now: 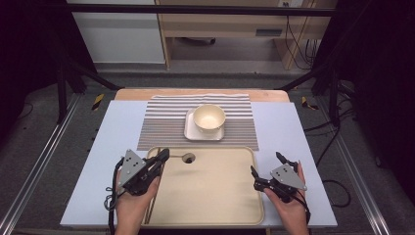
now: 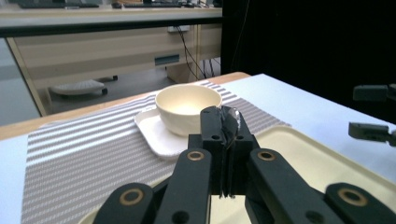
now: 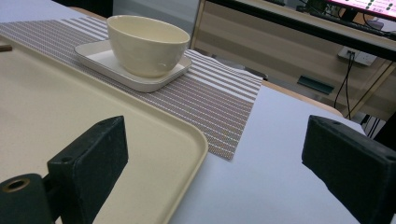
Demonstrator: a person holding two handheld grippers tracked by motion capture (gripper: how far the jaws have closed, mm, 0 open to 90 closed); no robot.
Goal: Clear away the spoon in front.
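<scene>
One spoon [image 2: 232, 122] sits pinched in the closed left claw [image 1: 164, 155] above the tray [image 1: 215, 196], right claw [image 1: 266, 164] open and empty; gripped so thinly, it could twist loose before reaching the bowl [image 1: 209, 118]

I see a glossy, smooth cream bowl [image 3: 147, 44] on a square plate [image 3: 100, 58] of the same glazed look, both on a striped woven mat [image 1: 166, 125] with a ribbed texture near the table's far edge. The beige tray [image 1: 220, 196] looks like matt plastic, and my left gripper [image 2: 223, 122], matt black, pinches a shiny metal spoon [image 2: 232, 119].
</scene>
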